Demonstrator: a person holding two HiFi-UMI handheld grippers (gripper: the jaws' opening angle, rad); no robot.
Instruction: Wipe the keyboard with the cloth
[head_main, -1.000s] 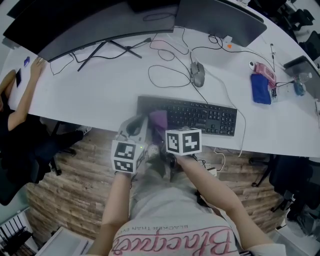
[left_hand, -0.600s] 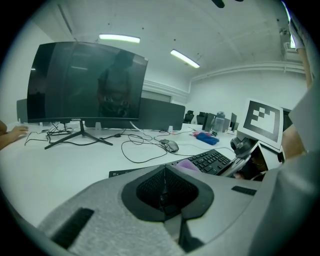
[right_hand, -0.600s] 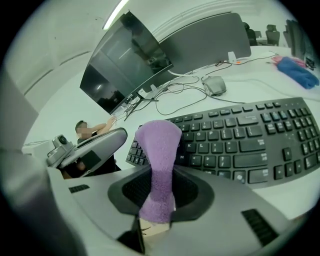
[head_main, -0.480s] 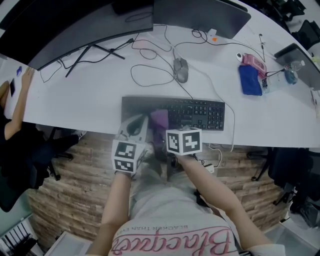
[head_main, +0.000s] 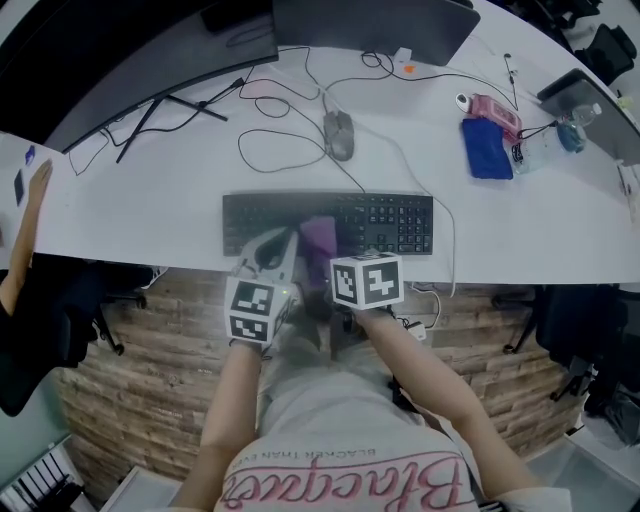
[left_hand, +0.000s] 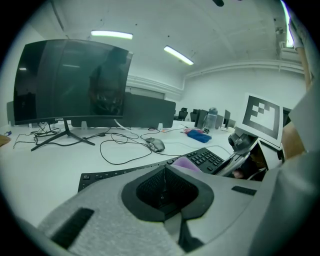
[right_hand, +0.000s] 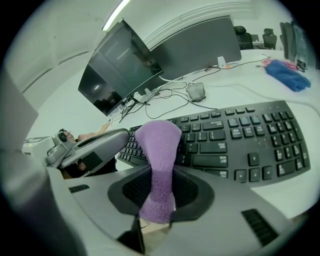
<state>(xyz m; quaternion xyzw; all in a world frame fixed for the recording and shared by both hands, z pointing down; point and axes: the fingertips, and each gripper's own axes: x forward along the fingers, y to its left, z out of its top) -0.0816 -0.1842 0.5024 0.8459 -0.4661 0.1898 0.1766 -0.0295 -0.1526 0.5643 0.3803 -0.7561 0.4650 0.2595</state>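
The right tongs (right_hand: 156, 212) pinch a purple cloth (right_hand: 159, 150) that sticks out ahead over the keyboard (right_hand: 240, 135) on the tabletop (head_main: 180, 190), with the left tongs (head_main: 268, 248) pressed together, empty, just beside.

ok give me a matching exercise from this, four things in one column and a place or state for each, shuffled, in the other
Things
1. purple cloth
2. mouse
3. left gripper
4. blue towel

Places or states
a. shut, holding nothing
b. out to the right, beside a pink item
c. pinched in the right gripper
d. beyond the keyboard, cabled

Pairs: 1-c, 2-d, 3-a, 4-b
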